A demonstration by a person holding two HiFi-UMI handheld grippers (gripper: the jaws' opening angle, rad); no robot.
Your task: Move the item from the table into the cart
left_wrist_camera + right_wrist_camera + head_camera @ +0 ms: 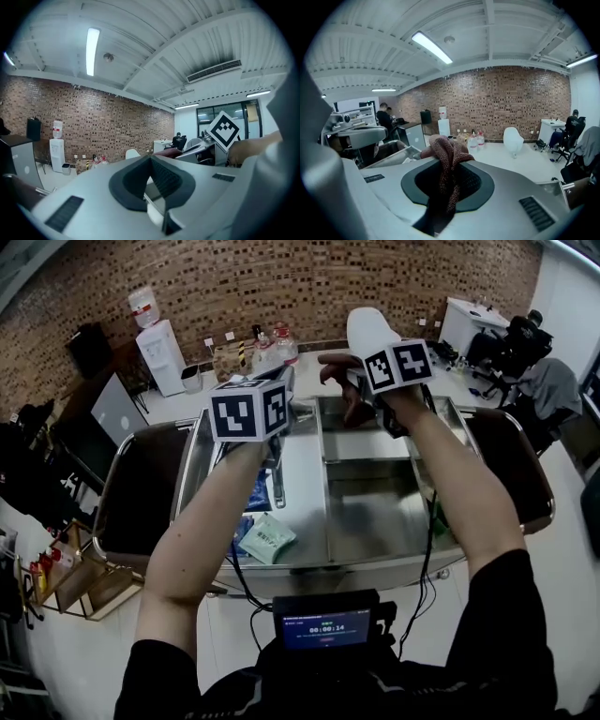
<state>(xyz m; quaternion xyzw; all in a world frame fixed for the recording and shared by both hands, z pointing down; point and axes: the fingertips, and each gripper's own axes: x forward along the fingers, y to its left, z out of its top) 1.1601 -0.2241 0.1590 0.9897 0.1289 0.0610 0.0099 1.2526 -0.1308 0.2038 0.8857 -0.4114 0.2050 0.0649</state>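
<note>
A reddish-brown knitted cloth (445, 150) is gripped in the closed right tool (449, 165) above the steel cart (375, 512), presumably for release into a compartment, while the left tool (151, 160) is shown shut and empty.

Room setting. A red-brown brick wall (281, 277) is shown across the top of the head view. A white water dispenser (161, 348) is set against it at upper left. A white desk (473, 320) and dark office chairs (514, 345) are placed at upper right. A white shell chair (513, 140) is seen on the pale floor (520, 161). The ribbed white ceiling (154, 33) is lit by a tube lamp (92, 51). An air vent (214, 71) is fitted at upper right, and glazed panels (220, 115) are seen below it.
</note>
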